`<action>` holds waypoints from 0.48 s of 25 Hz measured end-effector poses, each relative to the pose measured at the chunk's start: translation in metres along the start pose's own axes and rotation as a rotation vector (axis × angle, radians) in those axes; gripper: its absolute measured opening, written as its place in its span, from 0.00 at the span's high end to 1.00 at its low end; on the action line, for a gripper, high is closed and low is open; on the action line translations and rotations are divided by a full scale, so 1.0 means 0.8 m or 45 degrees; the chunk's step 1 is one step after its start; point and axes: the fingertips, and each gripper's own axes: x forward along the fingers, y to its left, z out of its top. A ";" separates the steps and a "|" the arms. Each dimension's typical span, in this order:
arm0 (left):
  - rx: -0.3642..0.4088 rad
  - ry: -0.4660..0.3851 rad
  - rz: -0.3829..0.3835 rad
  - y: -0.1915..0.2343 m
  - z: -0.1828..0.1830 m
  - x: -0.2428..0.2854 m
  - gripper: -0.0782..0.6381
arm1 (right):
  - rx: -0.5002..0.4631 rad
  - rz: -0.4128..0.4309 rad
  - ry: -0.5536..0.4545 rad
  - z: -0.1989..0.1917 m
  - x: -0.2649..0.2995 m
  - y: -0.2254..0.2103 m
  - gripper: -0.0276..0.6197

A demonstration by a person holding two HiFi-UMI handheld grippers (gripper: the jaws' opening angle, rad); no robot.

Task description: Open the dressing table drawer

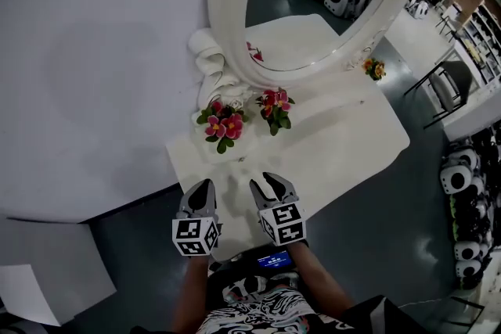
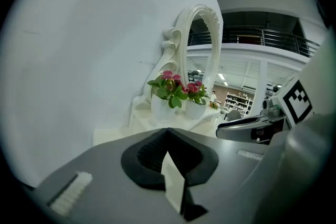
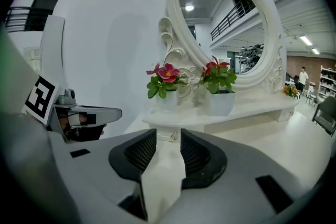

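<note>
White drawer point(image 3: 164, 139) is seen shut under the raised shelf at the bench's point(image 1: 352, 137) back edge. Its knob point(image 3: 174, 136) is framed between the wide-spread jaws of the right tool point(image 1: 264, 182) but not yet gripped. The left tool point(image 2: 167, 130) is held closed and empty alongside. An off-centre pinch could slip off the small knob; a jerked pull could topple the two flower pots point(image 3: 167, 97) above. No obstacle is seen in the path.
</note>
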 end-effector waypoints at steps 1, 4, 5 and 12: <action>0.002 0.011 0.003 0.002 -0.002 0.005 0.89 | -0.001 0.009 0.010 -0.003 0.006 0.000 0.73; -0.015 0.032 0.009 0.003 -0.008 0.016 0.89 | -0.014 0.038 0.023 -0.007 0.021 0.000 0.74; -0.026 0.038 0.011 0.004 -0.010 0.019 0.89 | -0.016 0.046 0.028 -0.008 0.026 0.000 0.74; -0.018 0.115 0.017 0.009 -0.039 0.044 0.89 | -0.052 0.091 0.117 -0.032 0.076 -0.005 0.74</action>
